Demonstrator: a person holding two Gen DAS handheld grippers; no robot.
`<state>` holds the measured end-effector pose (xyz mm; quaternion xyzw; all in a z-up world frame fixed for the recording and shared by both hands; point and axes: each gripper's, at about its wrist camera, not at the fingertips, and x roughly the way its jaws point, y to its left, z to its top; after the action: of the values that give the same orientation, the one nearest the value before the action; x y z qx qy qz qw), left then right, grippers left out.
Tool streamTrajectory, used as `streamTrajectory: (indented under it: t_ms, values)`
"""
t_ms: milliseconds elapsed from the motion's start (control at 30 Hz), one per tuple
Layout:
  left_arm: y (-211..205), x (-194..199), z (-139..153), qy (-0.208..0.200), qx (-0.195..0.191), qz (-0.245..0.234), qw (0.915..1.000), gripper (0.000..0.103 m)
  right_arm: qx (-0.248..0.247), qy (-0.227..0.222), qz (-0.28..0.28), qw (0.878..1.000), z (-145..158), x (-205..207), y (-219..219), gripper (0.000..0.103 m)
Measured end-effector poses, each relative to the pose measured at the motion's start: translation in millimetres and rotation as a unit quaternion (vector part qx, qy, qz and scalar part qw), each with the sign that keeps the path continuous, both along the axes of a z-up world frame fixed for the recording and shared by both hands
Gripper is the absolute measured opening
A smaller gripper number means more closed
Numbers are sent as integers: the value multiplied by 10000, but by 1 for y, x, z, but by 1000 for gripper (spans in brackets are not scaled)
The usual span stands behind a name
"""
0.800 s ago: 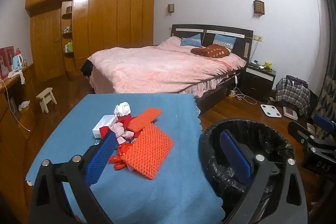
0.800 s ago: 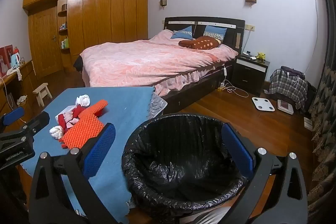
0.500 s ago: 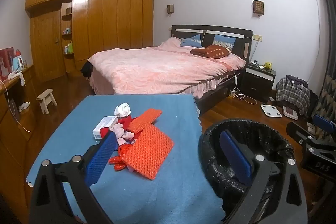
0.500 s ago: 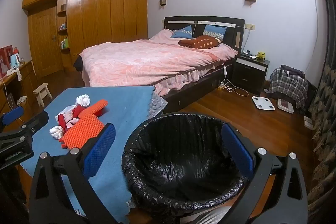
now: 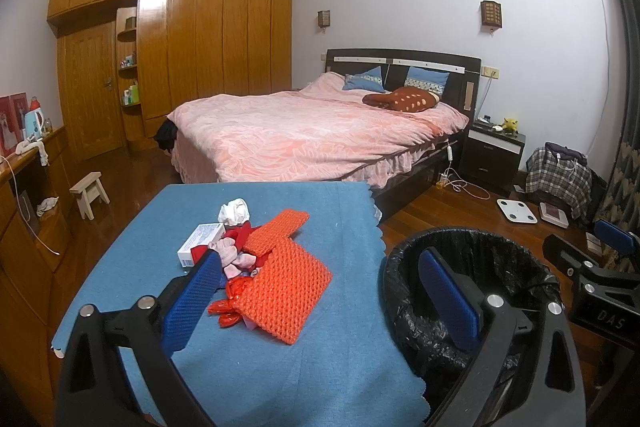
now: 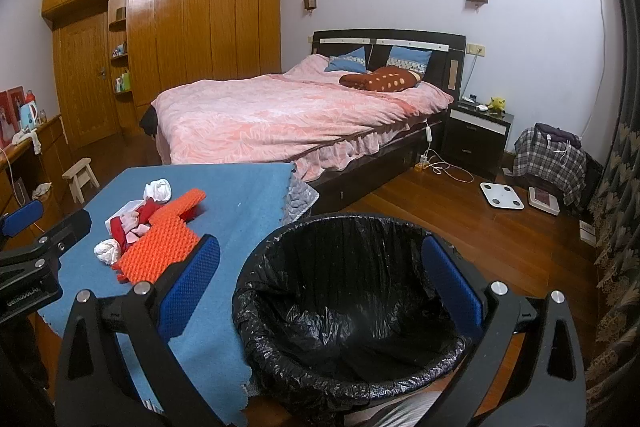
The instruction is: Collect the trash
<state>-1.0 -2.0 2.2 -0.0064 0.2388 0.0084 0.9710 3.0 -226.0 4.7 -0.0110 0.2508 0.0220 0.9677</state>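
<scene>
left gripper point(image 5: 320, 291): blue-padded fingers spread wide, holding nothing, poised above the near edge of the bench point(image 5: 352, 347), which carries a blue cloth. right gripper point(image 6: 320, 283): likewise wide and empty, framing the mouth of the trash bin point(image 6: 348, 307). the bin, lined with a black bag, stands on the wooden floor point(image 6: 500, 227) just beside the bench's right edge. trash pile point(image 5: 256, 259), mid-bench: two orange foam nets point(image 5: 286, 287), a small white box point(image 5: 200, 243), crumpled white tissue point(image 5: 234, 211), red and pink scraps touching one another. background: bed point(image 5: 304, 135) with pink cover, wooden wardrobe point(image 5: 200, 47), nightstand point(image 5: 492, 155).
</scene>
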Motion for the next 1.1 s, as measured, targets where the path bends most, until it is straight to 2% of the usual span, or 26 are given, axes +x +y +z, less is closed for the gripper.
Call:
streamTrajectory:
  t_ms: [1100]
  values:
    - [-1,-1,-1,-5,19,-4,10000,97,7,28,0,10000,0,1,0,98]
